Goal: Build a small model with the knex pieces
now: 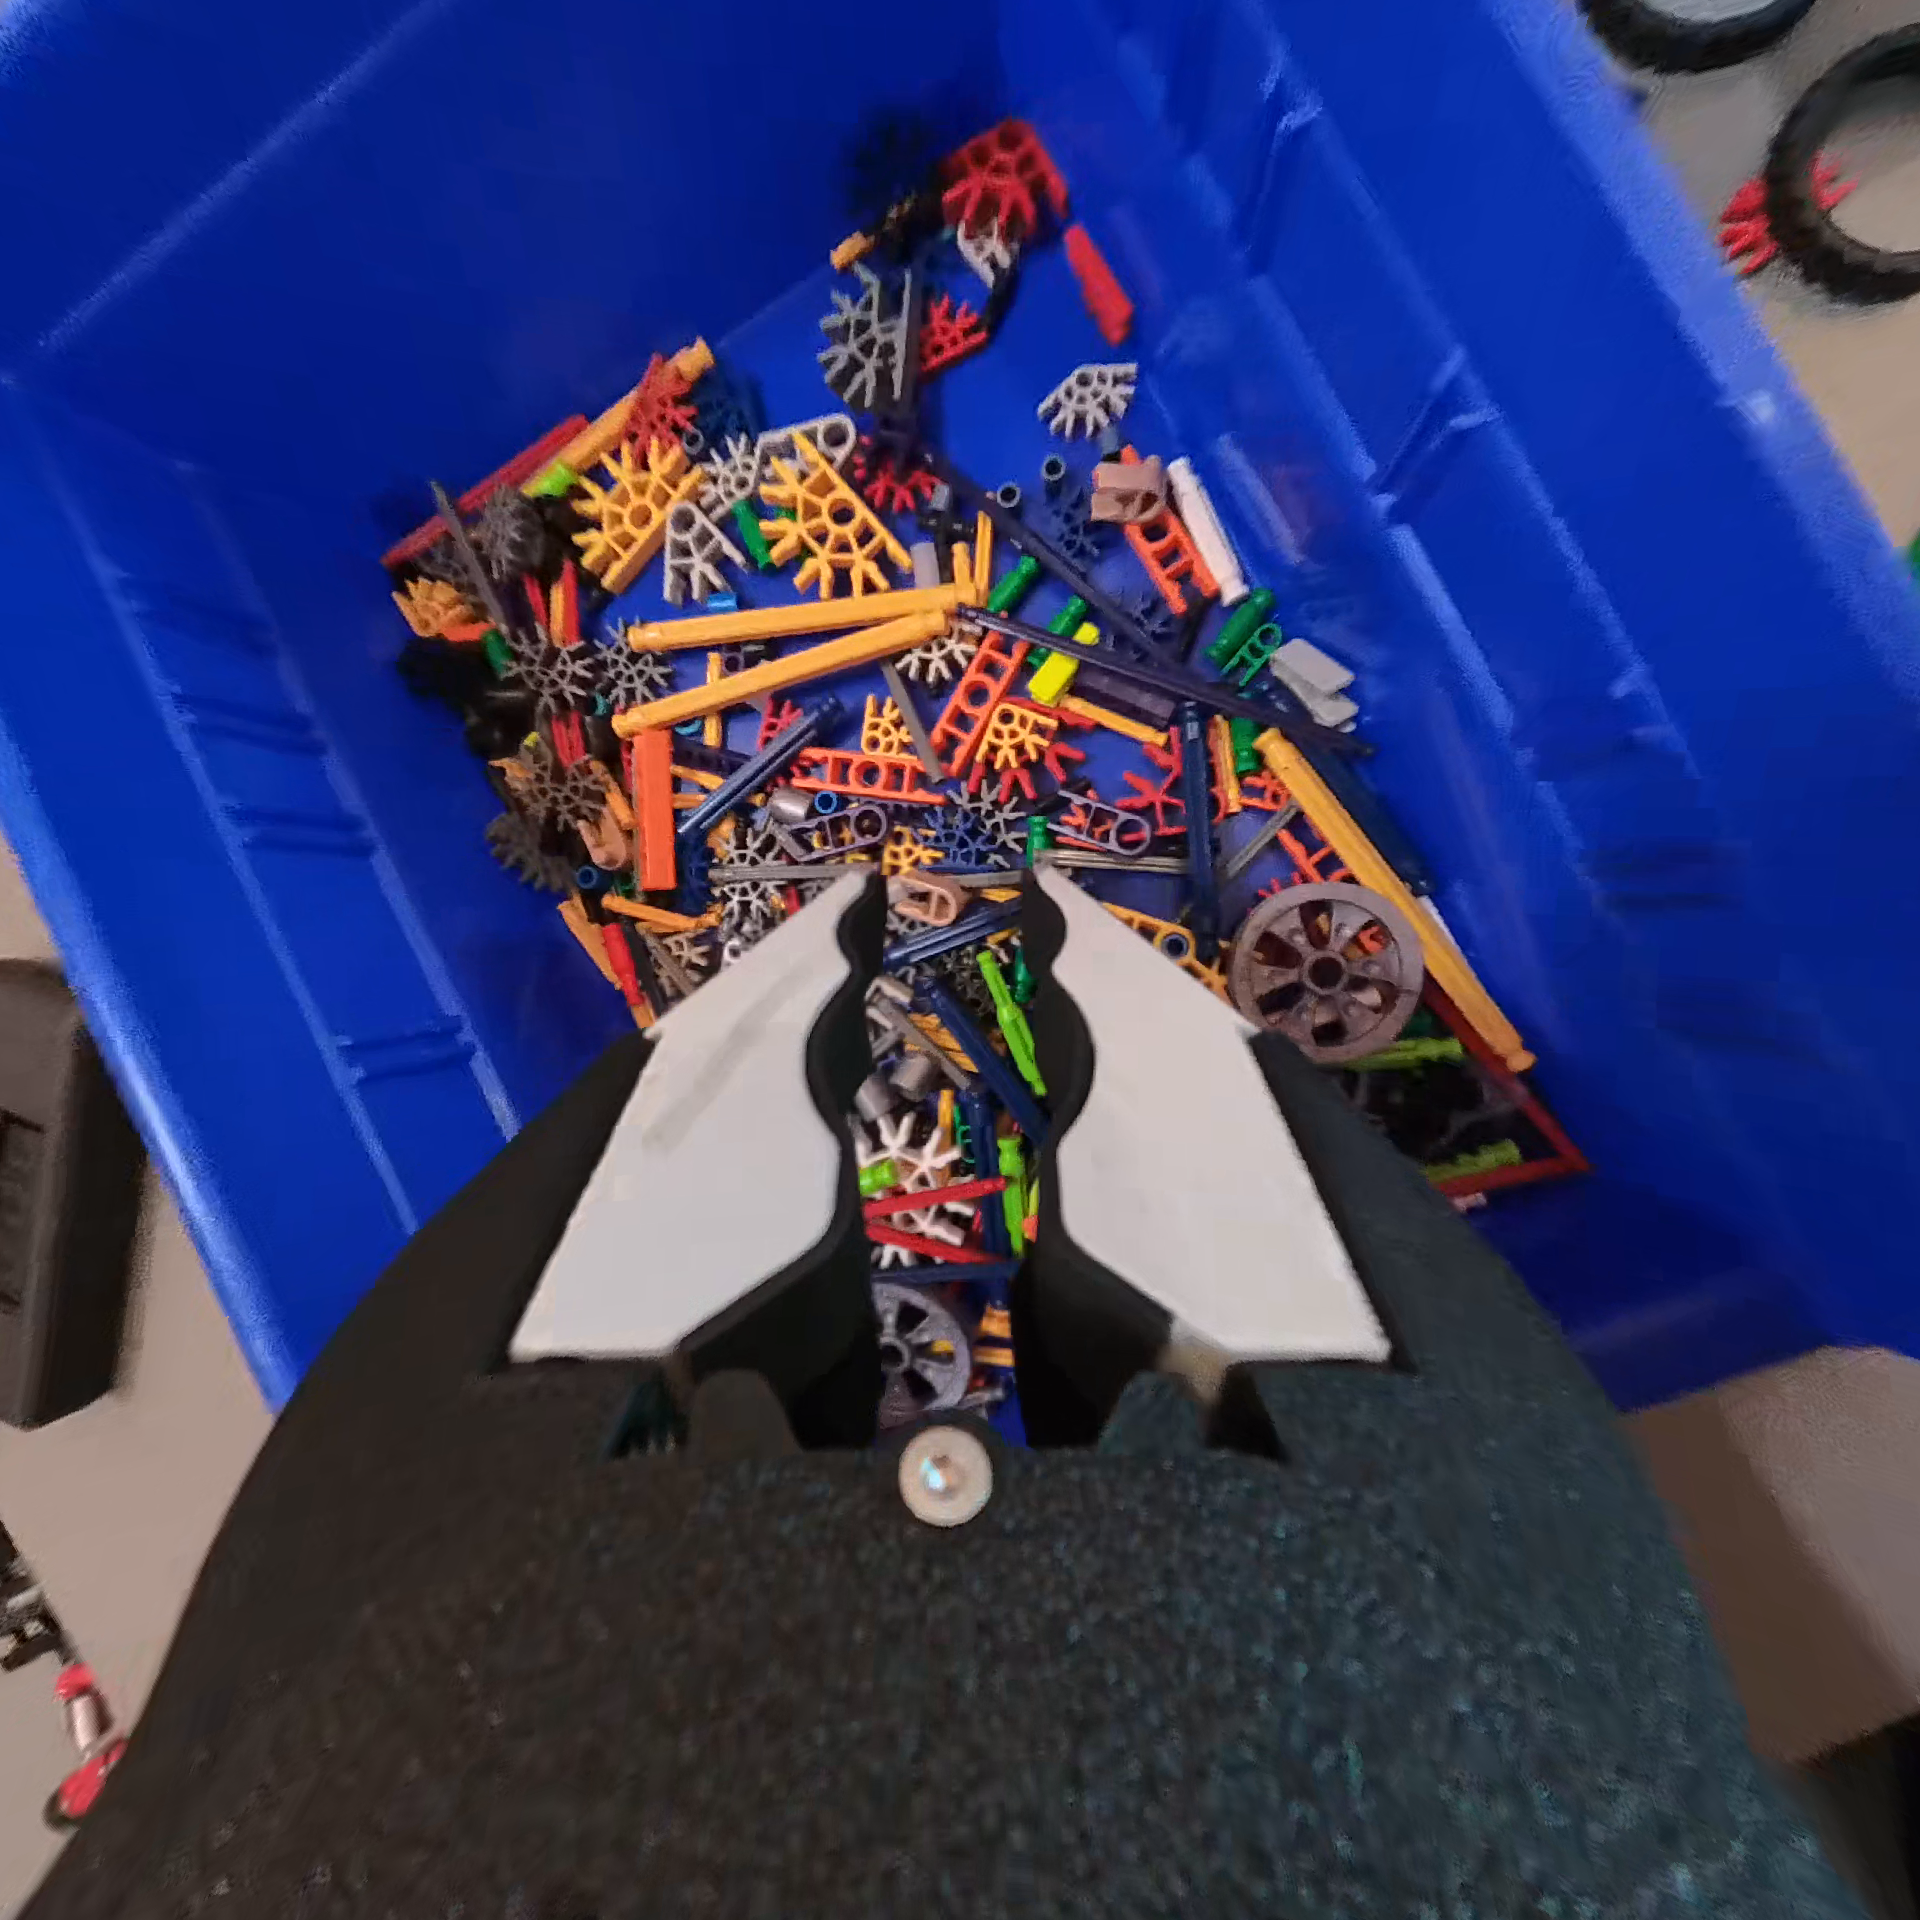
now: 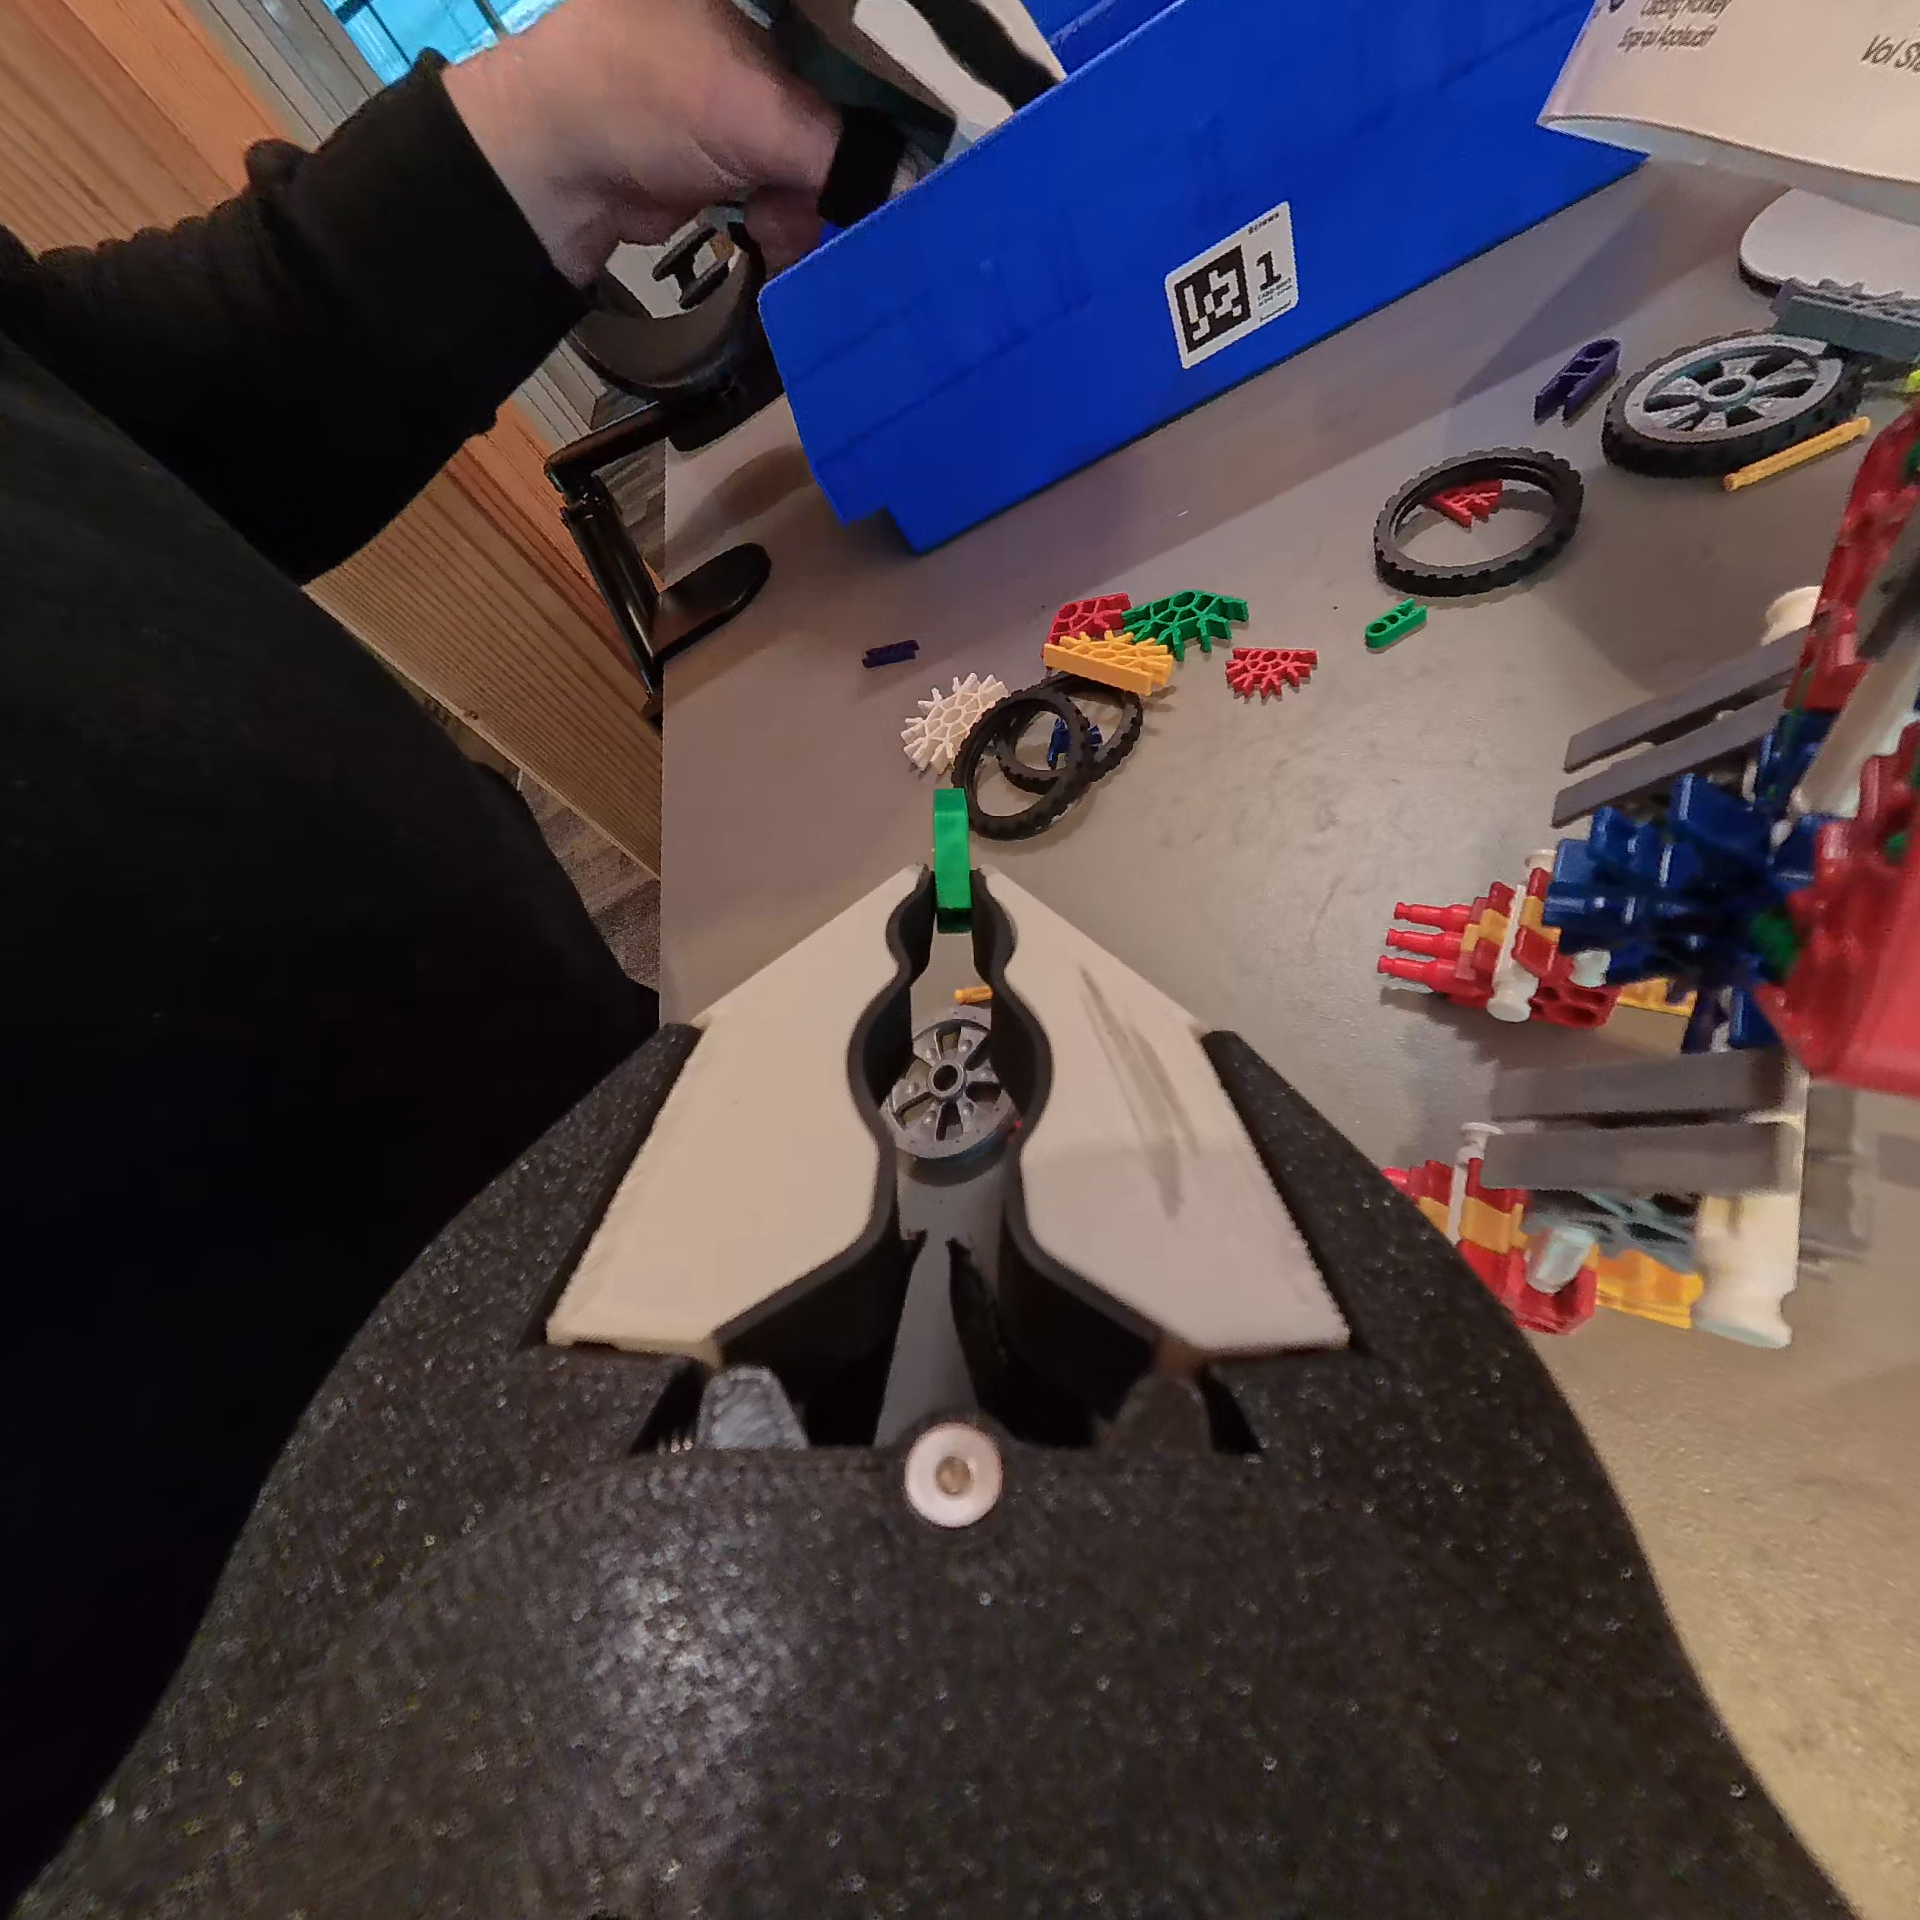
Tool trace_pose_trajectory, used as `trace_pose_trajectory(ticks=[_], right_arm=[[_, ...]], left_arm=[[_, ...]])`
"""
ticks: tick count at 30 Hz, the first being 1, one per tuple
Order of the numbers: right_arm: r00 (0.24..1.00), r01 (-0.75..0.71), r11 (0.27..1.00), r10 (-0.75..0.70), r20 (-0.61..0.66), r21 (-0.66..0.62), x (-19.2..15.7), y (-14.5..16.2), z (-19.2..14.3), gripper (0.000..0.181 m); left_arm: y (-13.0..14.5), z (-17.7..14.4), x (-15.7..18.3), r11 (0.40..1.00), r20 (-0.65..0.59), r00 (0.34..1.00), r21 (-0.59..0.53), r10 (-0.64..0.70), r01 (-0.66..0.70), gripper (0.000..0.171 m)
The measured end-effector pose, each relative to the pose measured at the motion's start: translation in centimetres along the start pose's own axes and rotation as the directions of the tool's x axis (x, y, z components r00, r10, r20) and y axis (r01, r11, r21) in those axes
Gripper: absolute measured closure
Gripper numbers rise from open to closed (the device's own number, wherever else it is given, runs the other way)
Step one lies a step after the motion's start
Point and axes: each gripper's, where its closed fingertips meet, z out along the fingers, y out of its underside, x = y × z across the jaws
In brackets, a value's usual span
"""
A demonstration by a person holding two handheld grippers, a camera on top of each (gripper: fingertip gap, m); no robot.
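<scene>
Two tongs going here: right tongs (image 2: 954, 883) are pinching a small green connector (image 2: 950, 850) by its lower end, looking light, stiff, slick, over the bench (image 2: 1247, 831) edge. Farther off, left tongs (image 1: 954, 883) are hanging parted, empty, over the blue bin (image 1: 312, 520) wearing a printed sticker (image 2: 1232, 283).

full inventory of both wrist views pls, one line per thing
blue bin: 1, blue, on table, left view looks into it
loose construction pieces: many, mixed colours, bin floor
grey wheel hub: 1, grey, in bin
black tyre rings: several, black, on table
flat connectors: small cluster, red, green, yellow, on table
built model: 1, red, blue, white, table's right
left hand-held gripper: open, empty, over bin
right hand-held gripper: shut on green piece
</scene>
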Motion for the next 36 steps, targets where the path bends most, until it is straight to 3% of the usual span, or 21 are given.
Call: trace_pose_trajectory(ticks=[8,15,36], right_arm=[[1.0,-0.006,1.0,0.006,0.005,0.01,0.0,-0.1,-0.1,0.175],[1.0,-0.009,1.0,0.009,0.008,0.016,0.0,-0.2,-0.1,0.175],[0.999,-0.021,0.999,0.02,0.031,0.031,-0.1,-0.4,-0.4,0.175]], left_arm=[[1.5,2.8,-0.4,0.985,-0.028,0.998,-0.165,-0.062,0.057,0.152],[1.4,3.2,-0.2,0.983,-0.039,0.996,-0.165,-0.086,0.078,0.169],[-0.6,2.4,4.8,0.994,-0.164,0.986,-0.11,0.005,-0.023,0.171]])
